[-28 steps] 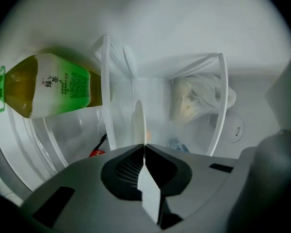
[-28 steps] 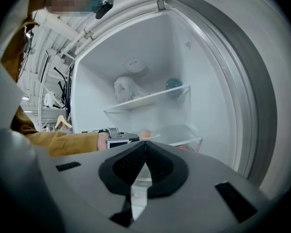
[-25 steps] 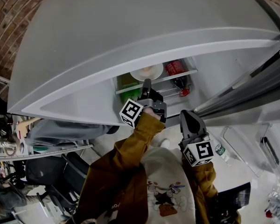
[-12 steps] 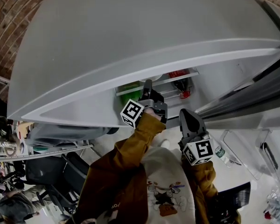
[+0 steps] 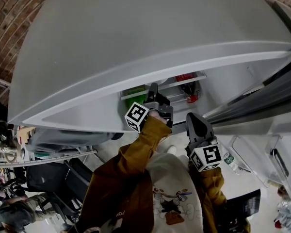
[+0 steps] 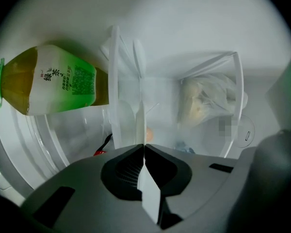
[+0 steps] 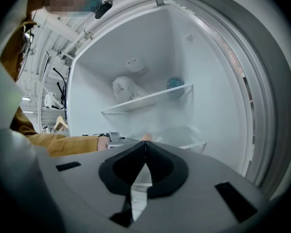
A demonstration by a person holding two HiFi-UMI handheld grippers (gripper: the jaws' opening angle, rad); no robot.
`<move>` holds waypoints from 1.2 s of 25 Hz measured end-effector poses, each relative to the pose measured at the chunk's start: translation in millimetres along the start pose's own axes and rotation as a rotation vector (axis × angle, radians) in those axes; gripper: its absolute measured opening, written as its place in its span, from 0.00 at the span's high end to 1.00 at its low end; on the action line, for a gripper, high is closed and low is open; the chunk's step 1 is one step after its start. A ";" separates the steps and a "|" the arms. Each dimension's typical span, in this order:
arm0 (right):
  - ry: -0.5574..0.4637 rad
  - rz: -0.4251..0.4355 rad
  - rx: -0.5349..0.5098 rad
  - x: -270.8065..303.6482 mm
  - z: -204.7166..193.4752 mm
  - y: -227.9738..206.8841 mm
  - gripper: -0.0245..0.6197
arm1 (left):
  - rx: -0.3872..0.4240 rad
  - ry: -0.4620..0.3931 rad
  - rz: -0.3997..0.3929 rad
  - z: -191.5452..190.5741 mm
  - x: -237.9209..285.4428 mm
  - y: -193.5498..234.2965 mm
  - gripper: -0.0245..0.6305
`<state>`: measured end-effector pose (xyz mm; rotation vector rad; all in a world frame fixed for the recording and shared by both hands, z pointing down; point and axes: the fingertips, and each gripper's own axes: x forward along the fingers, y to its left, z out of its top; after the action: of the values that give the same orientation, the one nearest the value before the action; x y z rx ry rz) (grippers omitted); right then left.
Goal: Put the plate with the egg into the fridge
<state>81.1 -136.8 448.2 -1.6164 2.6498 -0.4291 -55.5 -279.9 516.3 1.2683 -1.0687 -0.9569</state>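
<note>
1. The white-walled fridge [image 7: 208,81] stands open. A broad grey fridge panel [image 5: 136,38] overhangs both arms, so room to lift looks tight.
2. A green-capped tea bottle [image 6: 58,86] and a clear plastic bag of pale food [image 6: 206,98] flank a free gap inside.
3. The white round plate [image 6: 139,106] is inside the fridge, aimed at that gap. Its rim is clamped in the left tongs [image 6: 144,144]. I cannot tell whether it rests on a shelf.
4. The right tongs [image 7: 145,143] are closed on nothing and hang back at the opening.
5. The small orange-tinted egg [image 6: 148,134] sits on the plate. Likely left to do: set down, let go, withdraw.
</note>
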 end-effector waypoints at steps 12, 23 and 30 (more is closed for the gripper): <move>-0.003 -0.008 0.004 -1.9 1.4 5.3 0.96 | -0.050 0.014 0.019 1.4 1.1 -0.2 0.93; -0.010 -0.003 -0.001 -8.2 0.5 9.9 0.96 | -0.021 0.010 0.030 5.1 -0.5 -18.9 0.56; -0.014 0.002 -0.004 -13.1 -0.5 12.7 0.96 | -0.075 0.000 0.013 9.7 1.7 -28.0 0.37</move>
<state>76.1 -119.7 443.9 -1.6118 2.6434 -0.4106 -63.7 -286.2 488.5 1.1991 -1.0307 -0.9785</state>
